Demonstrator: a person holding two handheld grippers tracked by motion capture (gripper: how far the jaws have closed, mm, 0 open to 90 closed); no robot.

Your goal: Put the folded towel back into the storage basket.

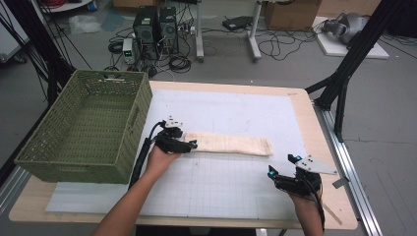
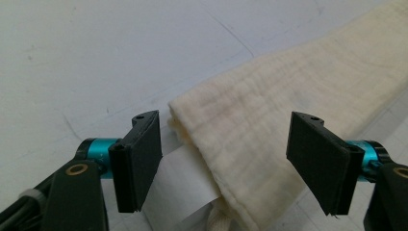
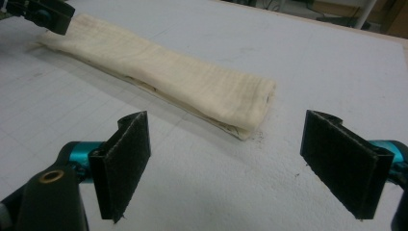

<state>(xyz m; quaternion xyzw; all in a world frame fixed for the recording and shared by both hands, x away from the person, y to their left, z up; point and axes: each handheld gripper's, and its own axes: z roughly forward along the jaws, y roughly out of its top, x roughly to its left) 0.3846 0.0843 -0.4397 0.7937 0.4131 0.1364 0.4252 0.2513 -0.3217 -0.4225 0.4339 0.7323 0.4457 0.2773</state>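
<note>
The folded cream cloth (image 1: pixel 230 144) lies in the middle of the frame on the white mat (image 1: pixel 221 187), right of the green basket (image 1: pixel 83 128). The left gripper (image 1: pixel 189 145) is at the cloth's left end; its jaws stand apart with that end between them, the pads not pressing on it. The right gripper (image 1: pixel 284 164), in the lower right of the frame, is wide open and holds nothing, well apart from the cloth.

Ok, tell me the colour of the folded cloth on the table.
Cream, off-white; the folded cloth shows best in the right gripper view.

Cream cloth (image 1: pixel 231 143), green basket (image 1: pixel 83 129)
</note>
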